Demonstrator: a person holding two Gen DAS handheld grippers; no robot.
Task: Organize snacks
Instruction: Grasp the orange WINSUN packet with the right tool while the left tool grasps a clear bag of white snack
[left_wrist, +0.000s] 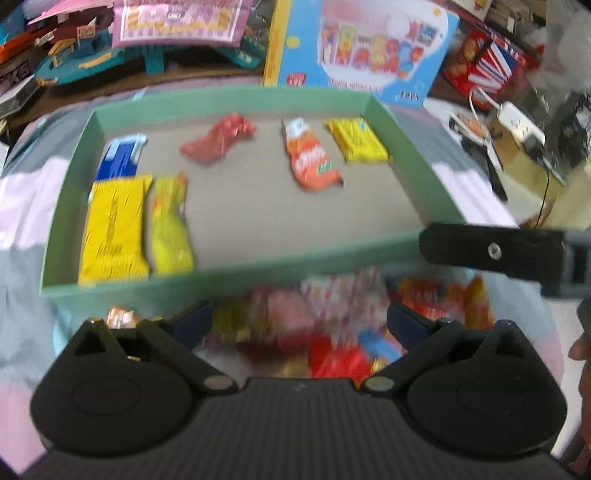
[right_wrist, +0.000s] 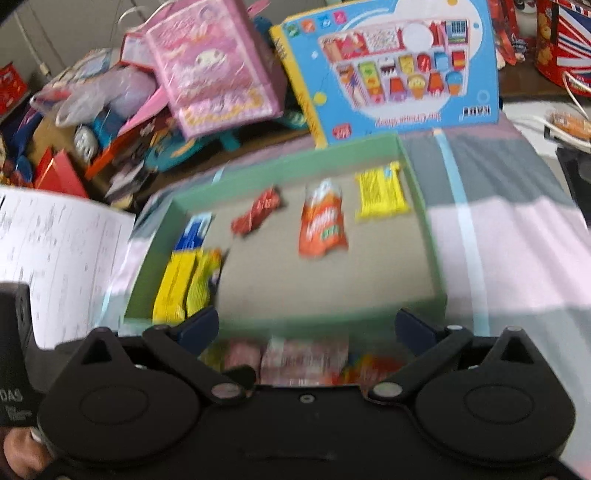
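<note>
A green tray (left_wrist: 236, 98) (right_wrist: 424, 206) lies on a pink and grey cloth. It holds a blue packet (left_wrist: 120, 158), a yellow packet (left_wrist: 112, 229), a lime packet (left_wrist: 170, 229), a red packet (left_wrist: 218, 138) (right_wrist: 258, 212), an orange packet (left_wrist: 312, 157) (right_wrist: 323, 225) and a yellow packet (left_wrist: 358, 140) (right_wrist: 380, 192) at the far right. A blurred pile of loose snacks (left_wrist: 332, 325) (right_wrist: 303, 358) lies in front of the tray. My left gripper (left_wrist: 299, 321) hangs open over that pile with nothing between its fingers. My right gripper (right_wrist: 306, 328) is open over the tray's near wall, also empty.
Toy boxes stand behind the tray: a blue one (left_wrist: 365, 48) (right_wrist: 402, 66) and a pink one (right_wrist: 218, 70). A red tin (left_wrist: 484, 62) and a white power strip (left_wrist: 521, 123) lie at the right. Printed paper (right_wrist: 62, 254) lies left of the tray. The right gripper's body (left_wrist: 495, 251) crosses the left wrist view.
</note>
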